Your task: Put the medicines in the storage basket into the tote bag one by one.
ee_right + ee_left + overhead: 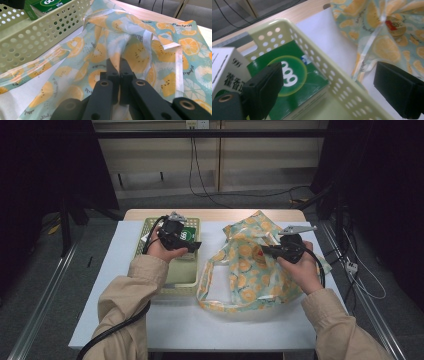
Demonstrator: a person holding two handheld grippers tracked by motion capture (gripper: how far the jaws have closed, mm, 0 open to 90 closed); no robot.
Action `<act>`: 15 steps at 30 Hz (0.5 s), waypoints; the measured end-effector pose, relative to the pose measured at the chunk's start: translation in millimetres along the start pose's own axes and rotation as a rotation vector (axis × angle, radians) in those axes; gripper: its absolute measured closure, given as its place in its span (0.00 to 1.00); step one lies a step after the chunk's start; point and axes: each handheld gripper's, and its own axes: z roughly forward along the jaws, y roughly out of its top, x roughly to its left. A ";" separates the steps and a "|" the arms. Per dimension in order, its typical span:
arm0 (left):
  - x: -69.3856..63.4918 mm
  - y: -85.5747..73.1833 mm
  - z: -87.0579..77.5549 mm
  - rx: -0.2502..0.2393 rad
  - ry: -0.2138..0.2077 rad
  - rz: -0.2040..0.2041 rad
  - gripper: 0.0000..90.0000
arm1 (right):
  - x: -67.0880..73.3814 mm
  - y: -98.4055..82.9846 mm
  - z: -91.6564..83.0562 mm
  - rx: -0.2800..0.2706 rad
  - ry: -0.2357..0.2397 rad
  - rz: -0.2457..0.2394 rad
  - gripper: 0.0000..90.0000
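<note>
— Left gripper [186, 246] in the high view?
— Centre-left, over the basket [145, 227], jaws spread wide and empty. Right gripper [266, 251] sits right of centre, pinched on the bag [245, 270].
— Left gripper view?
— Green box [294, 82] lies in the basket at lower left; bag at upper right.
— Right gripper view?
— Jaws clamp a fold of bag at bottom centre; basket at upper left.

Orange-slice patterned bag [250, 265], green box [294, 82], pale-green basket [172, 282]
</note>
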 end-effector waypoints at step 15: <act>15.4 -14.5 19.0 0.045 0.105 -0.036 0.09 | -0.7 0.6 -1.2 -0.003 0.007 0.007 1.00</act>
